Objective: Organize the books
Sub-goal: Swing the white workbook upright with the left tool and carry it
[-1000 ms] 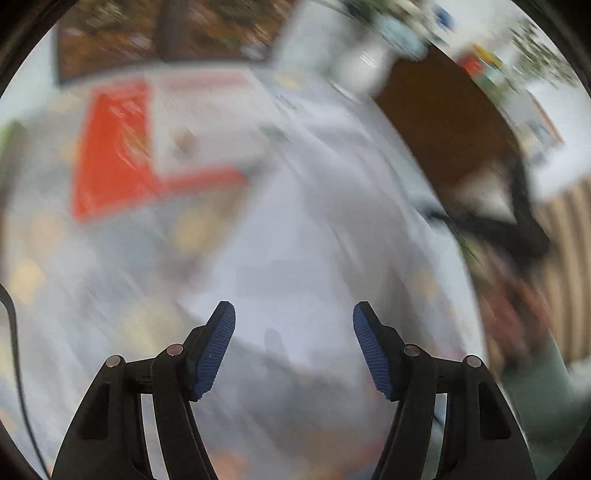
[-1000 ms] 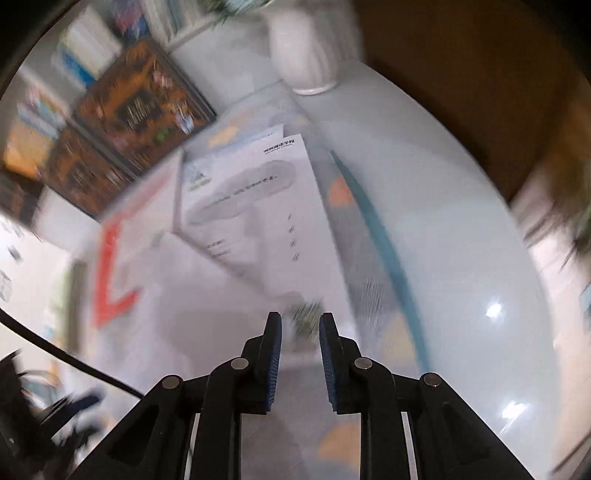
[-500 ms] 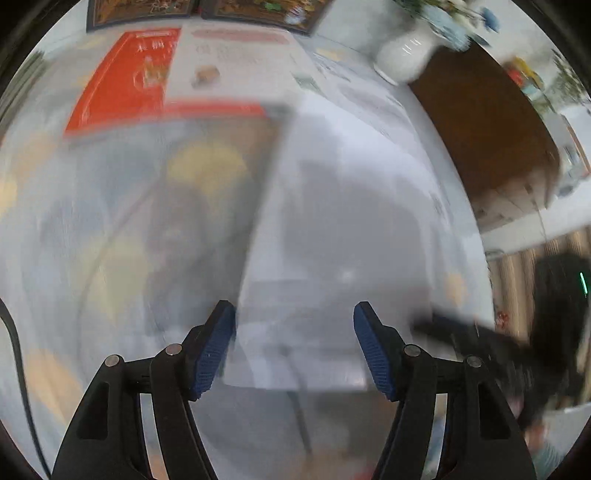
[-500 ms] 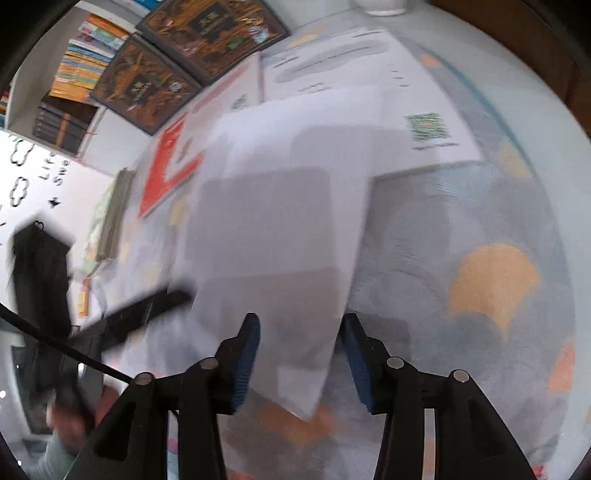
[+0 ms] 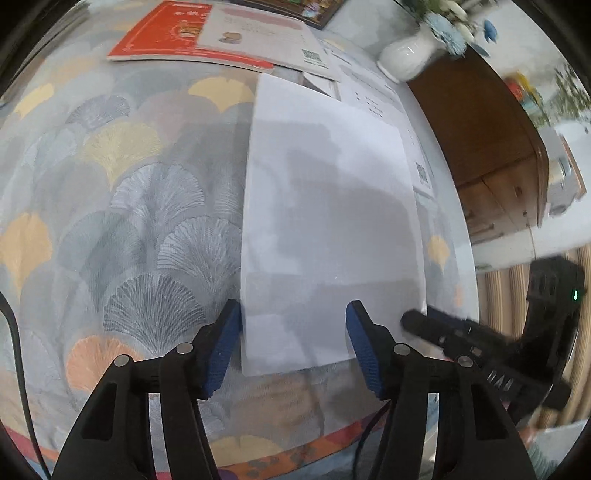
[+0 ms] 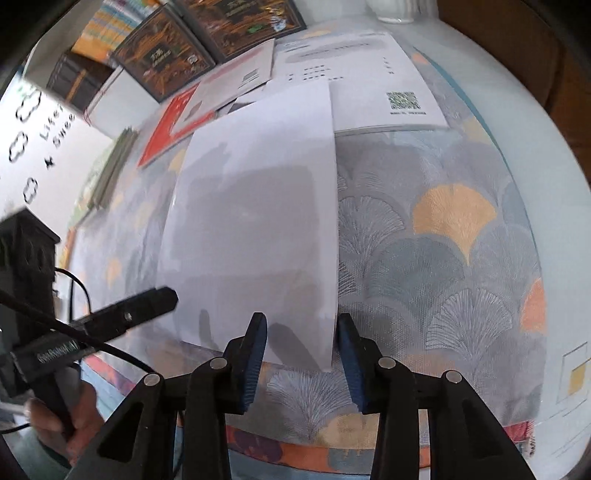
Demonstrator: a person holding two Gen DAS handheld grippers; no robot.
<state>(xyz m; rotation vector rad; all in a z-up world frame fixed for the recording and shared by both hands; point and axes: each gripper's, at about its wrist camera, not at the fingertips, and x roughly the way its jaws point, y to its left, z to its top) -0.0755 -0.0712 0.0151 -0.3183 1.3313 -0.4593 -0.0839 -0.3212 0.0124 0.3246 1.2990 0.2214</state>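
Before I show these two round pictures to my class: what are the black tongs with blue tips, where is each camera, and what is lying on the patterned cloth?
There is no robot here. A person holds a hand-operated gripper in each hand, and a wide-angle camera on each one looks along its two fingers, which explains the round, bent view.

One picture is taken from the left gripper, the other from the right gripper. Each also catches the other gripper at its edge.

On the tablecloth lies a plain white book, nearest the grippers. Behind it lie a red and white book and a white book with a printed square code, partly overlapping. A white vase stands at the far edge.

Both grippers are open, their jaws have just been closing, and each straddles a near corner of the plain white book. Nothing is held yet.
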